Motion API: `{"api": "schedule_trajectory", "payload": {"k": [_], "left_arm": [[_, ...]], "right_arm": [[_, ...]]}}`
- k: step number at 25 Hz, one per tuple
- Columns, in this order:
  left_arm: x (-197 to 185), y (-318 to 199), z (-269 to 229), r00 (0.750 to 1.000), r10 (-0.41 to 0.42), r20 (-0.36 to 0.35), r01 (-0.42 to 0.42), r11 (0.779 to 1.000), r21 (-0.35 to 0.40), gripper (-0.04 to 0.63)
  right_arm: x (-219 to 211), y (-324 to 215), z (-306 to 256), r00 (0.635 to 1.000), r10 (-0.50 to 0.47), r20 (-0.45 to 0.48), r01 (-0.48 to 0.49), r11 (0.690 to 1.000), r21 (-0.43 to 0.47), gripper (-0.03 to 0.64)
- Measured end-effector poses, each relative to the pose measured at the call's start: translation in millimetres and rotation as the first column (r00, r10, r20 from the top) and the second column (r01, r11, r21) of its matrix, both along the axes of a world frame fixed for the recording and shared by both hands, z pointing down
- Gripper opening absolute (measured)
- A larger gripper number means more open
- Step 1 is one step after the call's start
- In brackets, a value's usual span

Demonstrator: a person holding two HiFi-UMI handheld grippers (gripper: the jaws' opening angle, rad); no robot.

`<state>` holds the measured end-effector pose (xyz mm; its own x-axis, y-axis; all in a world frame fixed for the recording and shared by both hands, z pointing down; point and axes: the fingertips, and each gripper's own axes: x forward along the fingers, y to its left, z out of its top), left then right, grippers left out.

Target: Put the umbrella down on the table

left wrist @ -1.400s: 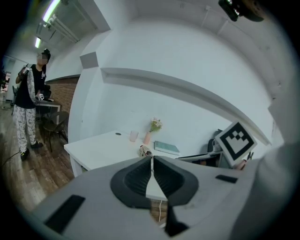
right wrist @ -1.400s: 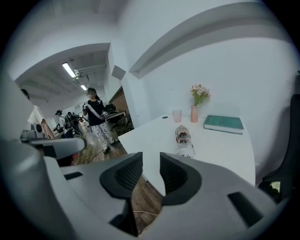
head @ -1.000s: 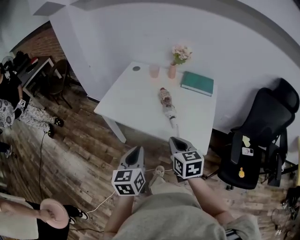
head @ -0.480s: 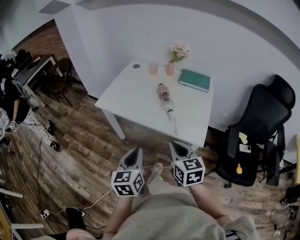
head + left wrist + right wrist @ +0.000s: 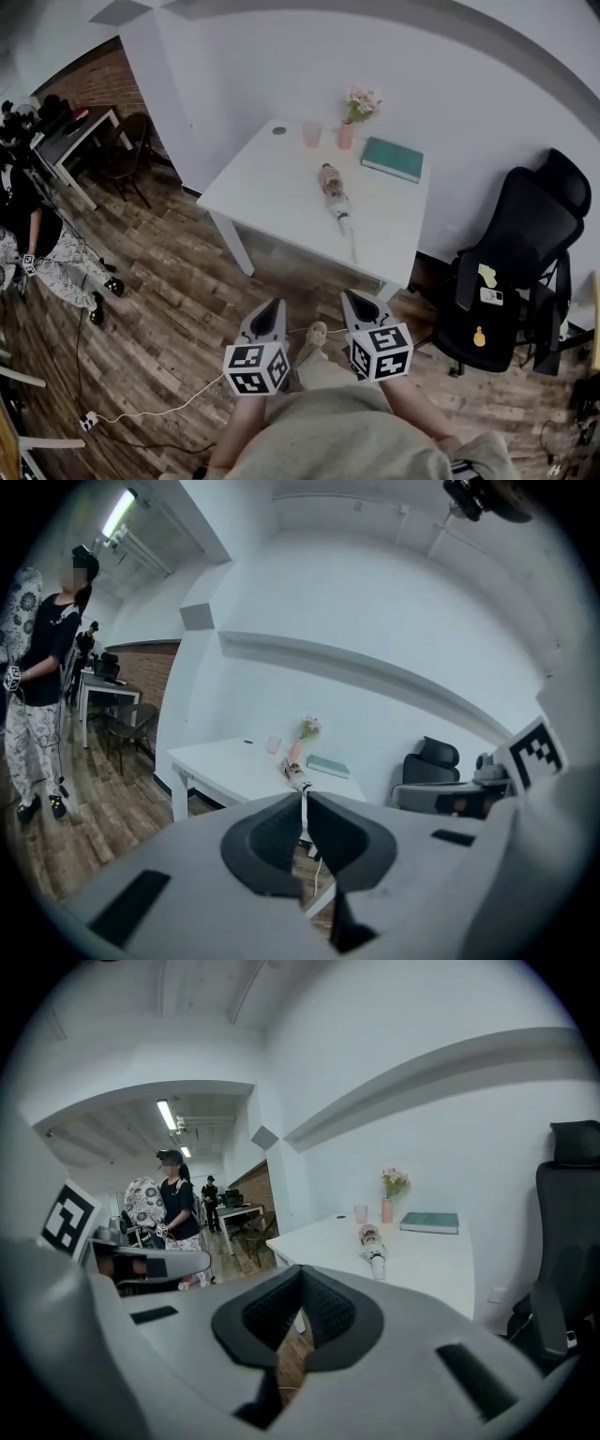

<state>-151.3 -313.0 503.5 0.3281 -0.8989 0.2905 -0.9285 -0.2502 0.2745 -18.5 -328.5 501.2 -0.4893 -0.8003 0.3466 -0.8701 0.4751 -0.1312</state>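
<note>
Left gripper and right gripper hang side by side above the wooden floor, well short of the white table, each with its jaws pressed together on nothing. The folded umbrella lies flat on the tabletop. Behind it a small vase holds flowers, with a pink cup just beside the vase, its contents unclear, and a teal book nearby.

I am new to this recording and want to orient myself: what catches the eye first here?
A folded umbrella lies in the middle of the white table, with a green book and a pink vase of flowers near its far edge. The left gripper and right gripper hover shut and empty over the wooden floor, short of the table.
</note>
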Motion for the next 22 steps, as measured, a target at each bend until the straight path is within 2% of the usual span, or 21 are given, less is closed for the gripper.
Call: {"api": "schedule_trajectory", "payload": {"k": [22], "left_arm": [[-14,4,-2,1.0,-0.006,-0.006,0.006,1.0,0.004,0.018]], "right_arm": [[-13,6,-9,1.0,-0.017,-0.01,0.017,0.999,0.044,0.0]]}}
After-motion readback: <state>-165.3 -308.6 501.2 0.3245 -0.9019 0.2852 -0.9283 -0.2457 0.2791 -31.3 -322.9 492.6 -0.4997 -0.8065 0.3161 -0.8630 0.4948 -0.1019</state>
